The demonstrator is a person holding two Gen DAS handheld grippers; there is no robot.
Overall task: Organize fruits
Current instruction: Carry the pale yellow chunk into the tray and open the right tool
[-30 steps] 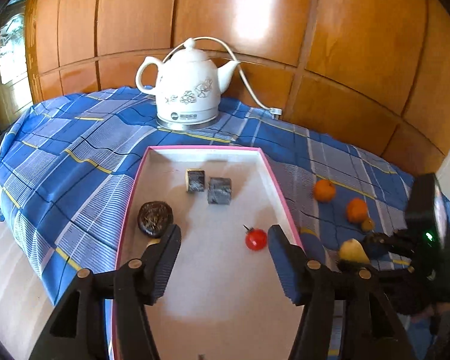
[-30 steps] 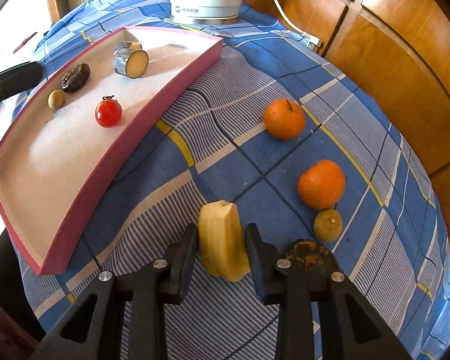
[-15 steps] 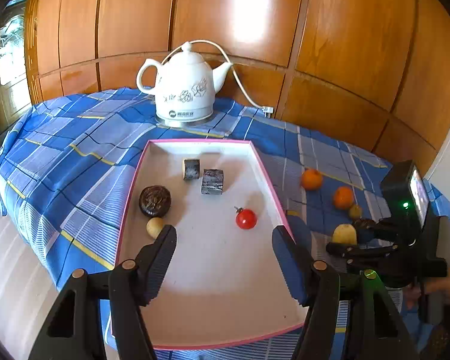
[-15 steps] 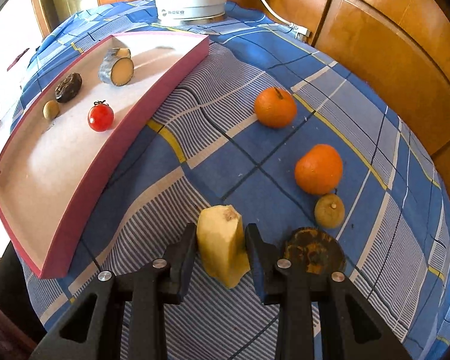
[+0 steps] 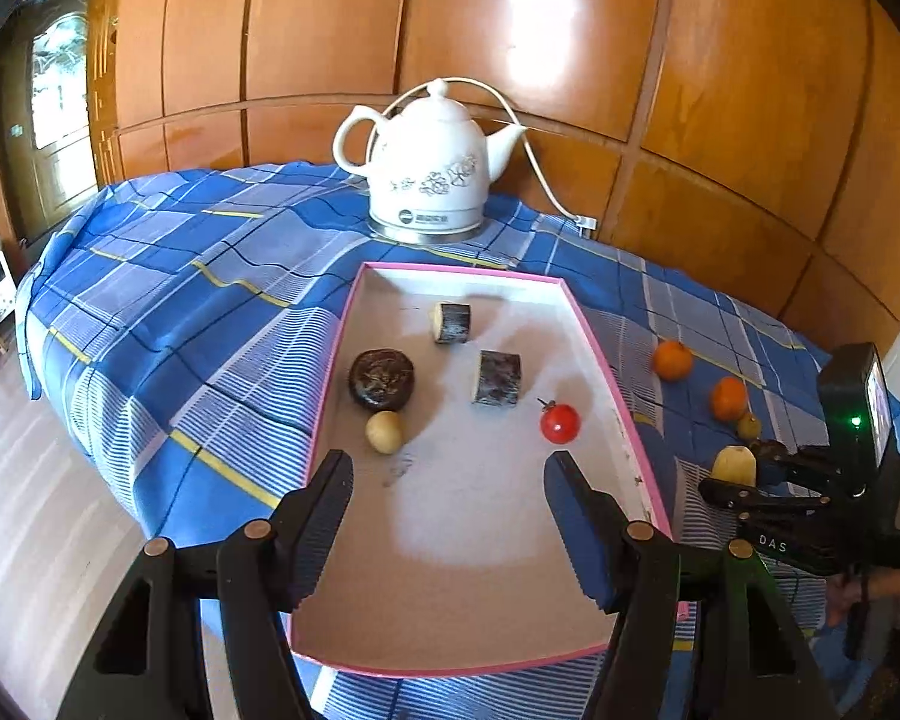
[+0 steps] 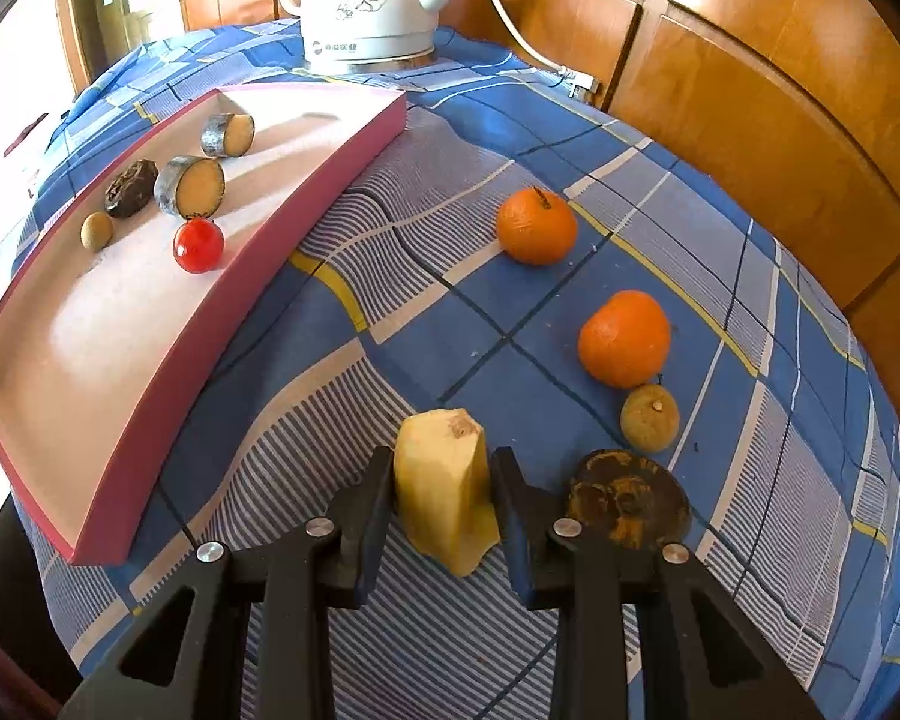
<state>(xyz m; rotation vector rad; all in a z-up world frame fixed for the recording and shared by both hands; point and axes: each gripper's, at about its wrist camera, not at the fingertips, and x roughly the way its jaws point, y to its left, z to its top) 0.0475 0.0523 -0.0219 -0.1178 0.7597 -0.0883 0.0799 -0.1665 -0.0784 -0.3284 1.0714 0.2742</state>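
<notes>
Left wrist view: left tool [image 5: 447, 483] wide and empty, jaws spread over the near part of the pink tray [image 5: 624, 426]; it has backed away from the tray's contents in the last second, so more of the tray and cloth shows now. Ahead of it in the tray: cherry tomato [image 5: 560, 423] just beyond the right jaw, small pale round fruit [image 5: 384, 432] beyond the left jaw, dark wrinkled fruit [image 5: 381, 379] behind that, two cut dark-skinned chunks [image 5: 497, 378] farther on. White kettle [image 5: 429, 180] well beyond on the blue checked cloth [image 5: 210, 300] over the worktop. Off to the right, the right tool [image 5: 732, 480] is seen with a yellow piece in it. Reads as: left has finished a drop-off and is clearing the way. Right wrist view: right tool [image 6: 444, 498] narrow, pads pressing both sides of the peeled yellow fruit piece [image 6: 444, 480], same grip as a second ago and no real lift; piece looks at or just above the cloth, cannot tell which. Beside the right jaw a dark flat disc-like fruit [image 6: 630, 498]; ahead-right a small brownish fruit [image 6: 650, 417] touching an orange [image 6: 624, 339], second orange [image 6: 537, 225] farther ahead. Tray well off to the left of the tool. Judgement: yellow piece goes to the tray next; four items remain on the cloth.
</notes>
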